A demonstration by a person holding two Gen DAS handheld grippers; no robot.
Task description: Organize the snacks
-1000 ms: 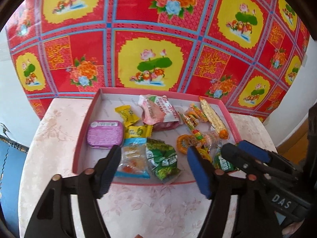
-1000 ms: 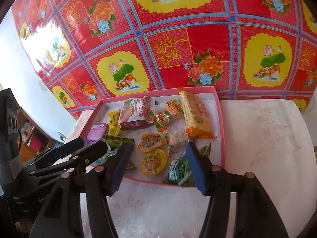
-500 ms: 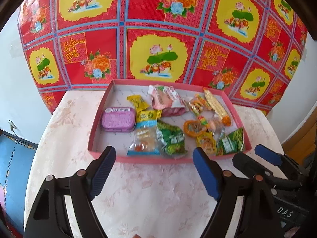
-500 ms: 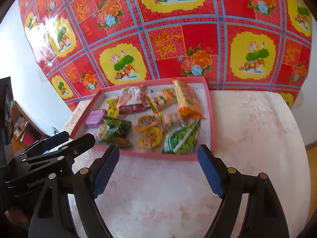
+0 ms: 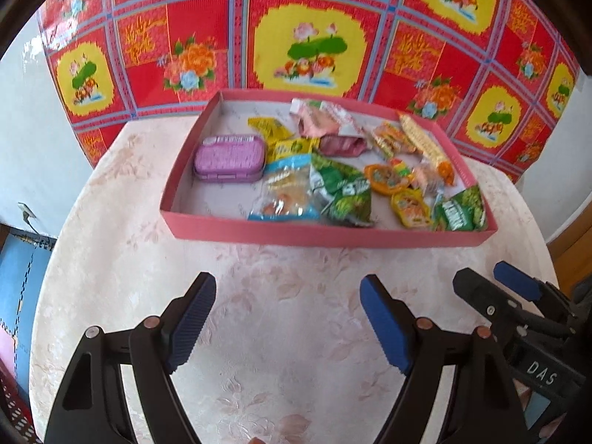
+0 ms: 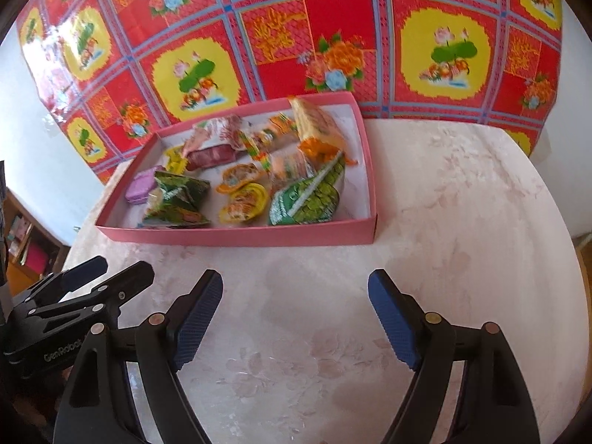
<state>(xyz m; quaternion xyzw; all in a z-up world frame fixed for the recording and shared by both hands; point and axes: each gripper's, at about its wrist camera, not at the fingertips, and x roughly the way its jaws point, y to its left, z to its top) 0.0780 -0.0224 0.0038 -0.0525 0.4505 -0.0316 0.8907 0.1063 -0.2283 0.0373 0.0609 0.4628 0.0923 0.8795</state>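
Observation:
A shallow pink tray (image 5: pixel 325 235) (image 6: pixel 236 238) sits at the far side of the table and holds several snacks. Among them are a purple tin (image 5: pixel 229 157) (image 6: pixel 140 187), green packets (image 5: pixel 344 192) (image 6: pixel 307 199), yellow packets (image 5: pixel 272 129), a pink packet (image 5: pixel 325 118) and a long orange packet (image 5: pixel 425 144) (image 6: pixel 318 129). My left gripper (image 5: pixel 286 292) is open and empty over the bare tablecloth, well short of the tray. My right gripper (image 6: pixel 296 288) is open and empty too, beside it; it also shows in the left wrist view (image 5: pixel 492 281).
The round table (image 5: pixel 111 259) (image 6: pixel 462 222) has a pale floral cloth. A red and yellow flowered cloth (image 5: pixel 314 37) hangs on the wall behind. A blue floor mat (image 5: pixel 18 277) lies at left; shelves (image 6: pixel 26 236) stand at far left.
Both grippers have pulled back from over the tray toward the near side of the table. Both stay open and empty. The snacks have not moved.

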